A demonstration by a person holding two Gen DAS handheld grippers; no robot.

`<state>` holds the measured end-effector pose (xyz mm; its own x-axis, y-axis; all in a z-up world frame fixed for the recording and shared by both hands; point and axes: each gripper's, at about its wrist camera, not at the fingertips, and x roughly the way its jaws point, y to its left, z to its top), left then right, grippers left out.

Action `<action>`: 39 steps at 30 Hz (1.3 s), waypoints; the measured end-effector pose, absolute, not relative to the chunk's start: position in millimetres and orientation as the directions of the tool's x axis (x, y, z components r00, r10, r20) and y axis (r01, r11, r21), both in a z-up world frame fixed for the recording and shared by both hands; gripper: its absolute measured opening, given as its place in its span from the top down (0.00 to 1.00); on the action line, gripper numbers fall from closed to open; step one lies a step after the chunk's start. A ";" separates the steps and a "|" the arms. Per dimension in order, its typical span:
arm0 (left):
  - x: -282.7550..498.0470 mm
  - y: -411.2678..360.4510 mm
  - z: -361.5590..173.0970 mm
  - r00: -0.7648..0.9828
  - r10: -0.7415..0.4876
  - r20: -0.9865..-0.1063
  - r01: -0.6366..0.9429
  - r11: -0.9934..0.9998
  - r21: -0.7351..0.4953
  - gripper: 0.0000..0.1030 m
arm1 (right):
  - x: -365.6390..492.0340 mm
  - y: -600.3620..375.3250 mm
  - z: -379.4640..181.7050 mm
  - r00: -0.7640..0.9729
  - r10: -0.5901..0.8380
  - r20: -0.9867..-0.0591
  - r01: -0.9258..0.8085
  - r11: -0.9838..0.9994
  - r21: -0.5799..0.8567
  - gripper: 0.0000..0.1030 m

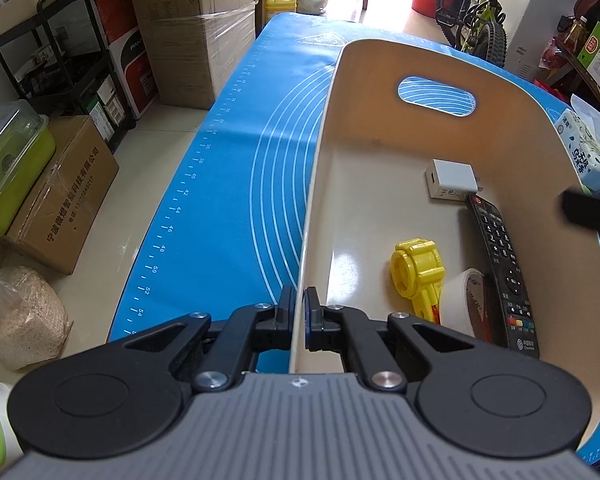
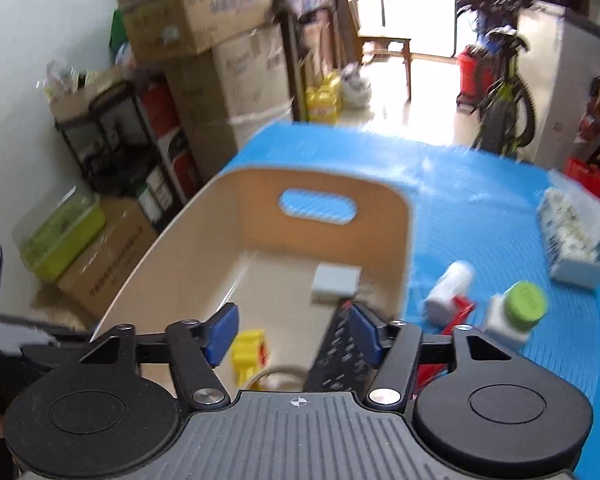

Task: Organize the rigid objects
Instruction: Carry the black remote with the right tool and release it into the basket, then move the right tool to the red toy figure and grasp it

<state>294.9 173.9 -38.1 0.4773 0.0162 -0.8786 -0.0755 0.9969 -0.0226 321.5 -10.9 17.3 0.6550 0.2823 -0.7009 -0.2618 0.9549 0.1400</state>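
A cream plastic bin [image 1: 320, 152] stands on the blue mat. My left gripper [image 1: 300, 296] is shut on the bin's near left wall, one finger on each side of it. Inside lie a black remote [image 1: 500, 264], a yellow toy [image 1: 418, 272], a tape roll [image 1: 460, 300] and a white charger [image 1: 452, 178]. My right gripper [image 2: 294, 324] hangs open over the bin [image 2: 404, 240]. Nothing is pressed between its blue pads. The remote [image 2: 340, 356] rests below its right finger, against the bin's right wall.
On the mat to the right of the bin lie a white bottle [image 2: 450, 290], a green-capped bottle [image 2: 516, 312], a red item [image 2: 460, 308] and a tissue pack [image 2: 572, 240]. Cardboard boxes [image 1: 204, 60] and a black shelf [image 1: 60, 52] stand on the floor to the left.
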 end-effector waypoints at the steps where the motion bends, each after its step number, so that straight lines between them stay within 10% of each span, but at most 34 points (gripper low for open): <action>1: 294.9 173.9 -38.1 0.477 0.016 -0.879 -0.076 0.997 -0.023 0.94 | 321.6 -19.6 20.2 0.668 0.270 -0.694 -0.249 0.959 0.134 0.29; 39: 295.8 171.9 -39.3 0.472 0.039 -0.881 -0.079 0.997 0.002 0.93 | 401.4 -109.4 -118.7 0.465 0.158 -0.871 0.174 0.948 0.265 0.35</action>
